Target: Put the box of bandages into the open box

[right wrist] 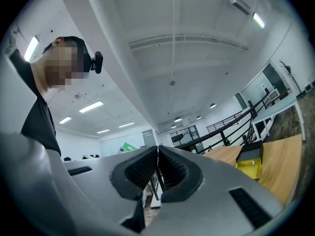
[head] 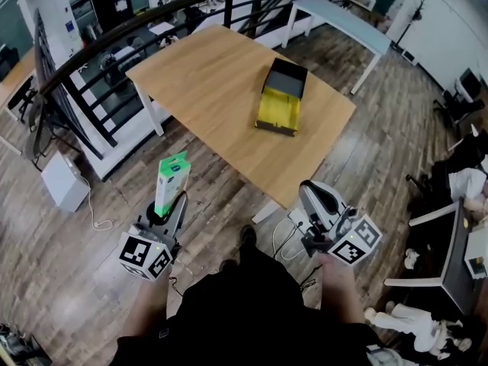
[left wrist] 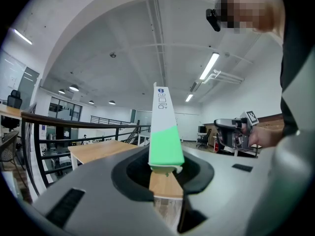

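Left tool (head: 162, 215): at the lower left of the head view we see its jaws pinching the bottom end of the box of bandages (head: 171, 181). In the left gripper view (left wrist: 165, 175) the box rises from between them.
Box of bandages (left wrist: 164, 134): green and white, narrow, standing upright from the left tool. It is over the wooden floor (head: 84, 280) and well apart from the table (head: 213, 75), so it is not in the open box (head: 280, 100).
Right tool (head: 316, 194): at the lower right of the head view. In the right gripper view (right wrist: 157, 162) we find its ribbed pads pressed together with nothing between them.
Open box (right wrist: 251, 162): yellow inside with a dark lid folded back. It lies on the table at the upper centre of the head view, towards the table's right-hand corner. In the right gripper view it shows at the right edge.
Table: light wood on white legs, carrying only the open box.
Between the tools: they are well apart, and the right tool (left wrist: 232, 132) shows at the right of the left gripper view.
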`<state>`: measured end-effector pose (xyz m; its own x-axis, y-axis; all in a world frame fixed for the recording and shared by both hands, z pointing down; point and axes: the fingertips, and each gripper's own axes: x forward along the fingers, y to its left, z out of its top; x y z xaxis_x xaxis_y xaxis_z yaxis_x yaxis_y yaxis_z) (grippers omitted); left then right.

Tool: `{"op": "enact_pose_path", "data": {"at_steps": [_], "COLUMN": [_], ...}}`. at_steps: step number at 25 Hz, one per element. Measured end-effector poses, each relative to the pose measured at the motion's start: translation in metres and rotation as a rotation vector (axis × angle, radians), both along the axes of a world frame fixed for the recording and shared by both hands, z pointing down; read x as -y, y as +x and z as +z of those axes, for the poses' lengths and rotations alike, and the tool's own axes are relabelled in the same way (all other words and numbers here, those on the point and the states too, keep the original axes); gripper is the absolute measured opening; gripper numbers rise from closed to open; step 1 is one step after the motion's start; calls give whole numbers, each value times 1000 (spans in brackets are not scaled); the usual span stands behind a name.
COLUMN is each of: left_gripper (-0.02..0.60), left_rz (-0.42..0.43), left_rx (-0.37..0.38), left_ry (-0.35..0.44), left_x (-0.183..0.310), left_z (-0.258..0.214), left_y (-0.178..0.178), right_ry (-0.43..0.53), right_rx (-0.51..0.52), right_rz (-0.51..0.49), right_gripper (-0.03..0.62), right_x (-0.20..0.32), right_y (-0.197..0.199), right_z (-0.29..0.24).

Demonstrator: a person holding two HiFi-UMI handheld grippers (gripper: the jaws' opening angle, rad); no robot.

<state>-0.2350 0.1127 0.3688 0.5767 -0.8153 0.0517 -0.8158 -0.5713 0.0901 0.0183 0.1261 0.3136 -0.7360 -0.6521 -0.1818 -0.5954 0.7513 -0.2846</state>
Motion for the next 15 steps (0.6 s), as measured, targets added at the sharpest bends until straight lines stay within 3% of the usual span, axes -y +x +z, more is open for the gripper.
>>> {"op": "enact_pose_path", "data": {"at_steps": [15], "left_gripper": [94], "left_rz": [-34], "left_rx": [18], "left_ry": [-48], "left_x": [100], "left_z": [10], "left_y": [32], "right_ry": [-66], "right_rx": [23], "right_rz": [-36], "right_gripper": [38], "right_x": [113], "right_y": [30], "right_z": [22]}}
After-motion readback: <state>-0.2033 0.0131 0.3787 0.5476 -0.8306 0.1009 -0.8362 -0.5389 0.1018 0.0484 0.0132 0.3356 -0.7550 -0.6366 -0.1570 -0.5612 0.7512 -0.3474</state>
